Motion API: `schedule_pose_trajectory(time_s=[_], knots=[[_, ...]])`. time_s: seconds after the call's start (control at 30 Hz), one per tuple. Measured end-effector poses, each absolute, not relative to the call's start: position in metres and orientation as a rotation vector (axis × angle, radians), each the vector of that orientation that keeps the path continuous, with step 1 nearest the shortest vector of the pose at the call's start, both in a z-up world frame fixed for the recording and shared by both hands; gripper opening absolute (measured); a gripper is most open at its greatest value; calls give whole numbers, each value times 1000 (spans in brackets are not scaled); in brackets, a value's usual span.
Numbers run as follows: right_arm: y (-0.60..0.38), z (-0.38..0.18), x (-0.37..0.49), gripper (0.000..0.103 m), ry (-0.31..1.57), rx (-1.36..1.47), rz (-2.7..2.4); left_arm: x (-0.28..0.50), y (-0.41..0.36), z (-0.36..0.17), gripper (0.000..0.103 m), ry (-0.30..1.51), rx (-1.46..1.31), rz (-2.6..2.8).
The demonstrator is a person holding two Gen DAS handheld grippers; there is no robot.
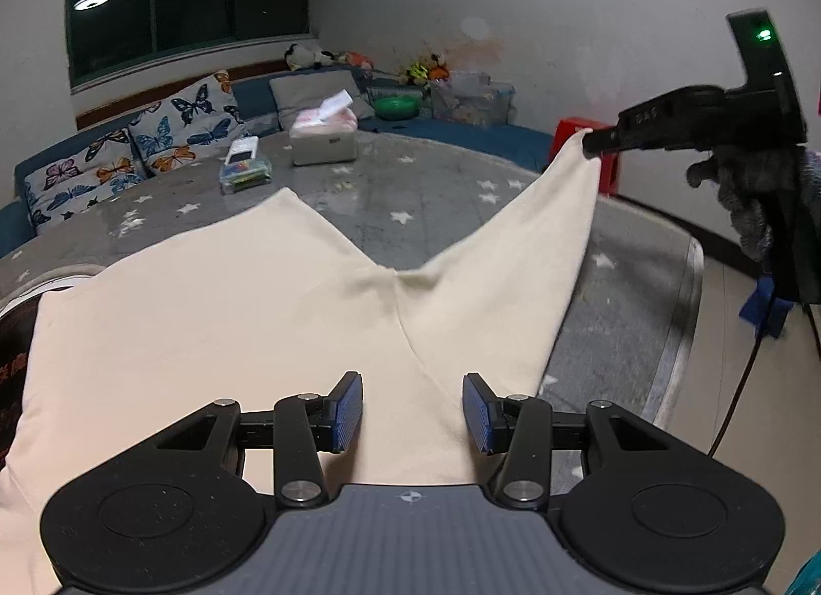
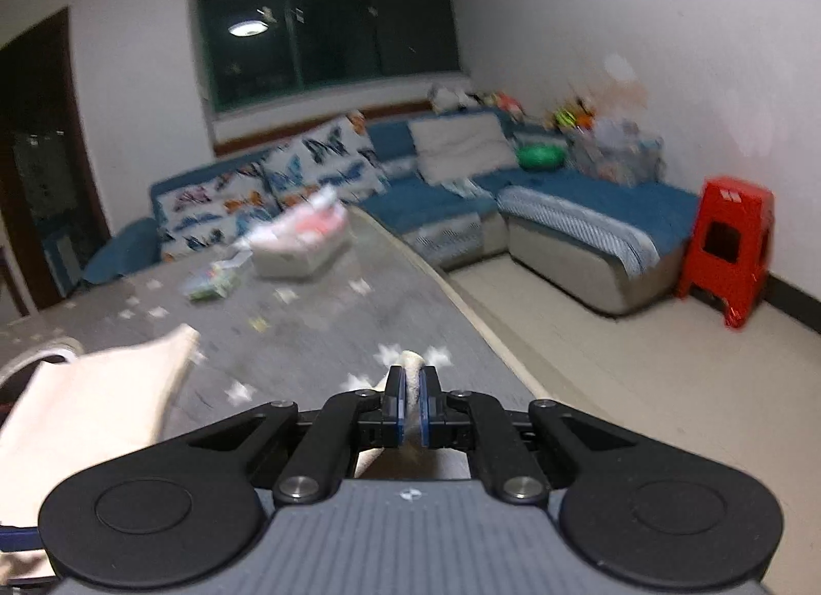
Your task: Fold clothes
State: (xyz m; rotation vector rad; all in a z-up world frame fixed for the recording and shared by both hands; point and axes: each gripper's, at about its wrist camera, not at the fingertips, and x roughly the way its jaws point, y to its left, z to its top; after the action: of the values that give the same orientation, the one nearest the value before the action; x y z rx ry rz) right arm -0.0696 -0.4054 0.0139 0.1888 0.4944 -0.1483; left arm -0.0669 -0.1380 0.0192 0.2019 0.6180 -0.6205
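Observation:
A pair of cream shorts (image 1: 246, 318) lies on the grey star-patterned table cover (image 1: 359, 194), its two legs pointing away from me. My left gripper (image 1: 412, 413) is open and empty, hovering over the shorts near the crotch seam. My right gripper (image 1: 590, 143) is shut on the hem of the right leg and holds it lifted off the table. In the right wrist view the right gripper (image 2: 409, 407) pinches a fold of cream cloth (image 2: 412, 364), and the other leg (image 2: 102, 389) lies at the left.
A white tissue box (image 1: 323, 138) and a clear box of small coloured items (image 1: 245, 171) stand at the far side of the table. A blue sofa with butterfly cushions (image 1: 128, 143) runs behind. A red stool (image 2: 728, 246) stands by the wall. The table's right edge (image 1: 692, 297) is close.

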Motion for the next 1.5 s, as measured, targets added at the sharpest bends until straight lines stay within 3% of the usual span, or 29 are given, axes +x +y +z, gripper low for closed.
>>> schedule_pose_trajectory(time_s=[0.53,0.97,1.03,1.3,1.4,1.5], knots=[[-239,109,-46,5,378,-28,394,-69,-12,47,59,530,11,-311],[-116,46,-30,5,591,-174,675,-81,42,38,59,544,-70,-181],[-110,36,-34,9,616,-173,696,-83,43,37,59,545,-70,-182],[-152,42,-48,11,616,-196,631,-82,28,38,58,544,-42,-224],[-177,32,-51,18,663,-216,566,-77,21,36,57,551,-30,-248],[-200,20,-54,19,715,-221,505,-71,12,33,47,557,-15,-270]])
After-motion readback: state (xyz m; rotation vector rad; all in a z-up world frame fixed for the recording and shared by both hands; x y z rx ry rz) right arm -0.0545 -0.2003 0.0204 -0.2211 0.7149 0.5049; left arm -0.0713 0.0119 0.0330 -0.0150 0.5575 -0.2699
